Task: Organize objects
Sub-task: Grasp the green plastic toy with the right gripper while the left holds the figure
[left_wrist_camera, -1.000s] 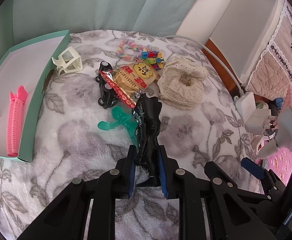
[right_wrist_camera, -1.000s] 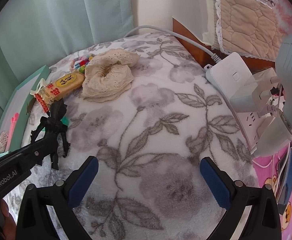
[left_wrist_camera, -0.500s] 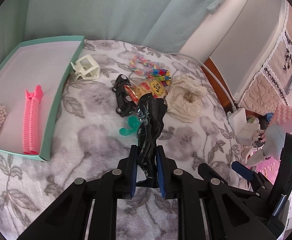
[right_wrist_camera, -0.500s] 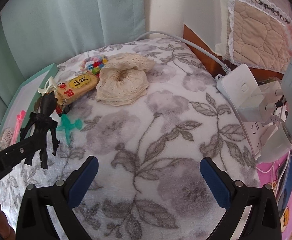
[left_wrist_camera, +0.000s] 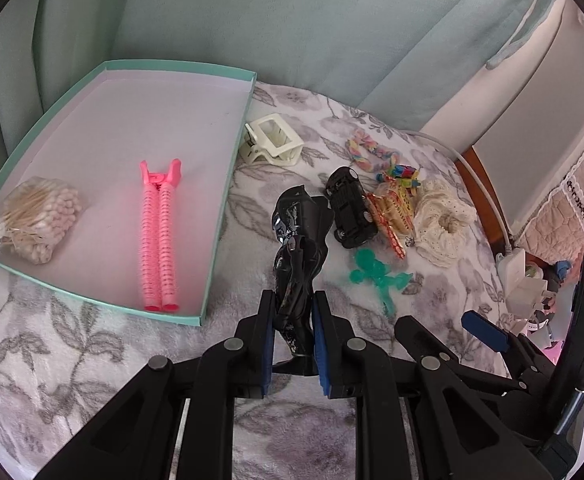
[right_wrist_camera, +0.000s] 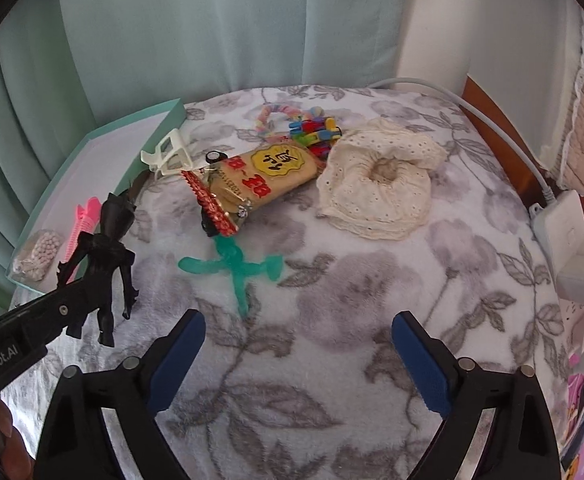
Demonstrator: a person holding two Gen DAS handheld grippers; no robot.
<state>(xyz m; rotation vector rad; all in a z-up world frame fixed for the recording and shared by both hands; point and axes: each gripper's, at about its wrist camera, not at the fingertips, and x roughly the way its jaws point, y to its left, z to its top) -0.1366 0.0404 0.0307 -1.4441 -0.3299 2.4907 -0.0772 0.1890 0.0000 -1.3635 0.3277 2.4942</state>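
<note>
Left tool at lower centre clamps a black action figure by its legs above the floral blanket, right tool spread wide with nothing between its pads, the teal tray holding a pink hair clip and cotton swabs at upper left.

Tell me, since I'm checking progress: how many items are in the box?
2: a swab bag at the box's left corner, a pink clip mid-box. None seem hidden.
</note>
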